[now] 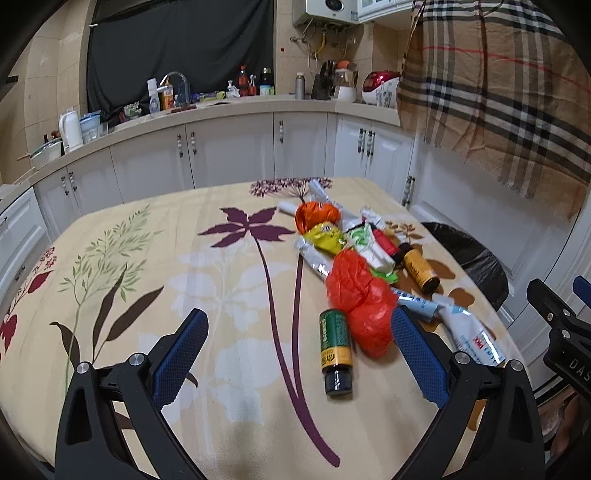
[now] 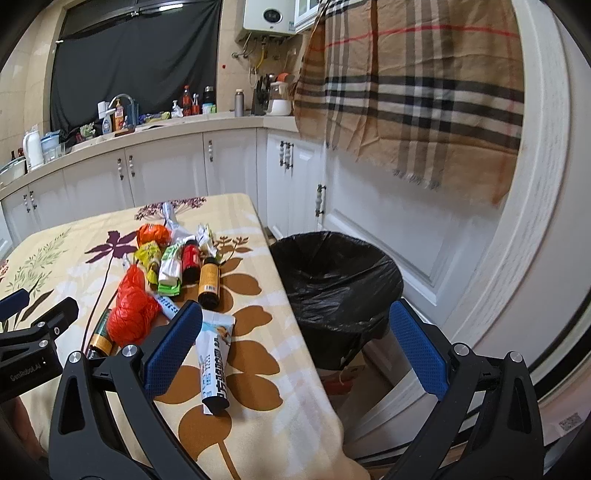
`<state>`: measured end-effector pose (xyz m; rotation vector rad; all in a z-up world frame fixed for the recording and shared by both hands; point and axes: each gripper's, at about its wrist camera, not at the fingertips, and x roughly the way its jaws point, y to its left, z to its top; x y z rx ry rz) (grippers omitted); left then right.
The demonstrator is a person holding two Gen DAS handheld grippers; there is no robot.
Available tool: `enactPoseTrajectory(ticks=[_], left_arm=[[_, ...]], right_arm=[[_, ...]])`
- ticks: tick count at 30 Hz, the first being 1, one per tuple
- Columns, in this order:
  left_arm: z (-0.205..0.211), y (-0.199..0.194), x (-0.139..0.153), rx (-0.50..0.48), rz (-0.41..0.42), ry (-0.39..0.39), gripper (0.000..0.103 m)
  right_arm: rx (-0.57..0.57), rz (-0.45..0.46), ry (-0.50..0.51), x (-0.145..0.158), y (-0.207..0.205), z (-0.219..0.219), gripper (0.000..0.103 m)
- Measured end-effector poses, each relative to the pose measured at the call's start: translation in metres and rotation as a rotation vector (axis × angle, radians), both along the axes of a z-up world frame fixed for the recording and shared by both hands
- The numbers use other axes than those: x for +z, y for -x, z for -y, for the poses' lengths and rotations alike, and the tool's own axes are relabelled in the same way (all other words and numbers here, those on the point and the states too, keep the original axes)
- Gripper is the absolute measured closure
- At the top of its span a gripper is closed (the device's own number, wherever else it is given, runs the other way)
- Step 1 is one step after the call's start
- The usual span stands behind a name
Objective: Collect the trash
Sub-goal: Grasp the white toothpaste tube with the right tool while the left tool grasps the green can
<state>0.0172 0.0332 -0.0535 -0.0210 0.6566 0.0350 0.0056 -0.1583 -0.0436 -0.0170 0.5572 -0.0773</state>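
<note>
White panelled cabinets (image 1: 229,147) are running along the far wall and turning the corner, their doors carrying beaded handles. A pale countertop (image 1: 258,103) is sitting above them, crowded with bottles, a white kettle (image 1: 70,129) at the left end, a knife block (image 1: 321,86) and a red and white cooker (image 1: 380,88). A curved tap (image 1: 177,79) is rising by the sink. A dark cloth (image 1: 177,48) is covering the window behind it, and beige tiles are lining the wall. A white water heater (image 2: 269,16) is hanging high on the wall with pipes dropping below it. A tan checked cloth (image 2: 417,92) is hanging at the right, in front of a white panelled door (image 2: 424,236).
</note>
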Motion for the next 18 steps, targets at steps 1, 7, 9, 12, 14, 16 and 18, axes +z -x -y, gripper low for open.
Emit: enactPoseTrajectory(ticks=[1, 7, 9, 12, 14, 16, 18], left_arm=[[0.0, -0.001, -0.002, 0.0, -0.004, -0.004, 0.007], [0.002, -0.005, -0.011, -0.014, -0.039, -0.012, 0.007], [0.003, -0.006, -0.013, -0.016, -0.046, -0.018, 0.007], [0.003, -0.008, -0.018, -0.02, -0.059, -0.025, 0.007], [0.003, -0.007, -0.019, -0.021, -0.063, -0.03, 0.008], [0.003, -0.005, -0.02, -0.023, -0.062, -0.036, 0.008], [0.003, -0.003, -0.02, -0.033, -0.064, -0.038, 0.017]], right_arm=[[0.003, -0.007, -0.002, -0.002, -0.002, 0.0, 0.004], [0.019, -0.038, -0.01, -0.013, -0.009, -0.003, 0.005], [0.023, -0.045, -0.013, -0.015, -0.011, -0.003, 0.005], [0.026, -0.055, -0.016, -0.019, -0.013, -0.004, 0.006], [0.029, -0.062, -0.018, -0.021, -0.014, -0.004, 0.012], [0.038, -0.075, -0.024, -0.023, -0.015, -0.004, 0.018], [0.046, -0.082, -0.029, -0.025, -0.015, -0.006, 0.018]])
